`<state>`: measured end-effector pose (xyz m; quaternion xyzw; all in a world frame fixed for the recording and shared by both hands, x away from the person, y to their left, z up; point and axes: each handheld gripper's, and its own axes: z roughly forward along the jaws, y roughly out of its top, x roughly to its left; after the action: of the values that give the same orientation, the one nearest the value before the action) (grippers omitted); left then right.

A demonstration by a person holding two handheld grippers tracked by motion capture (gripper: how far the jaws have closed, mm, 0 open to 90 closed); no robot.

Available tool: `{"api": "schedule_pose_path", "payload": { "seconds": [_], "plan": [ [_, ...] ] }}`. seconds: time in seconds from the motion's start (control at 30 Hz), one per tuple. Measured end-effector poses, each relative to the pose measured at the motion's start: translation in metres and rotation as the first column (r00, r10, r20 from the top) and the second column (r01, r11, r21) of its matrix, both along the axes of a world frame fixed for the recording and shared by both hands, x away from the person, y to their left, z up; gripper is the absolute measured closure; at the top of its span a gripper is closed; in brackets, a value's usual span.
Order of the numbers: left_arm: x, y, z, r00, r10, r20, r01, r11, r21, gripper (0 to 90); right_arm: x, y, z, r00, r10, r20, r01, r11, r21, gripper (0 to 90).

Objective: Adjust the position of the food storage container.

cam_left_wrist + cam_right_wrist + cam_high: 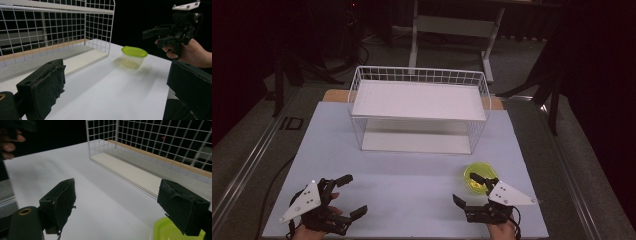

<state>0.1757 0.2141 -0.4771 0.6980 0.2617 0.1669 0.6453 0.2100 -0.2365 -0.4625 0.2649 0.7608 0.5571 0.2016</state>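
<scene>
A small clear container with a yellow-green lid (478, 174) stands on the white table (412, 175), in front of the right end of a white wire rack (419, 107). My right gripper (468, 190) is open just in front of the container, one jaw over its near edge. In the right gripper view the gripper (117, 205) has nothing between its pads, and the green lid (165, 231) peeks in at the bottom right. My left gripper (352, 196) is open at the table's near left. Its own view shows the gripper (115, 87) with wide, empty jaws, the container (134, 57) beyond them, and the right gripper (172, 32) held in a hand.
The two-tier wire rack (57, 30) has a white shelf board on each level and nothing on them. A wooden strip runs behind it. Dark floor, cables and a desk frame (452, 30) lie beyond the table.
</scene>
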Motion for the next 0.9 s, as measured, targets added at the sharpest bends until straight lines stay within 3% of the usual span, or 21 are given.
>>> {"api": "schedule_pose_path", "payload": {
  "seconds": [0.23, 0.37, 0.7, 0.9],
  "plan": [
    [0.000, -0.005, -0.003, 0.9999, -0.012, 0.001, 0.012, 0.9997, 0.023, 2.4, -0.008, 0.006, 0.014, 0.9974, 0.057, 0.045, -0.057, 0.9984, -0.008, 13.3],
    [0.001, -0.004, -0.003, 1.0000, -0.008, -0.001, 0.008, 0.9996, 0.026, 2.4, -0.007, 0.006, 0.024, 0.9969, 0.060, 0.052, -0.060, 0.9982, 0.008, 13.0],
    [0.004, -0.004, -0.005, 1.0000, -0.004, -0.009, 0.004, 0.9998, 0.018, 2.4, 0.012, -0.001, 0.034, 0.9992, 0.024, 0.032, -0.025, 0.9989, 0.041, 11.6],
    [0.004, -0.005, -0.006, 0.9999, -0.003, -0.013, 0.004, 0.9998, 0.022, 2.4, 0.029, -0.016, 0.029, 0.9983, -0.057, -0.015, 0.057, 0.9982, 0.018, 13.7]
  ]
}}
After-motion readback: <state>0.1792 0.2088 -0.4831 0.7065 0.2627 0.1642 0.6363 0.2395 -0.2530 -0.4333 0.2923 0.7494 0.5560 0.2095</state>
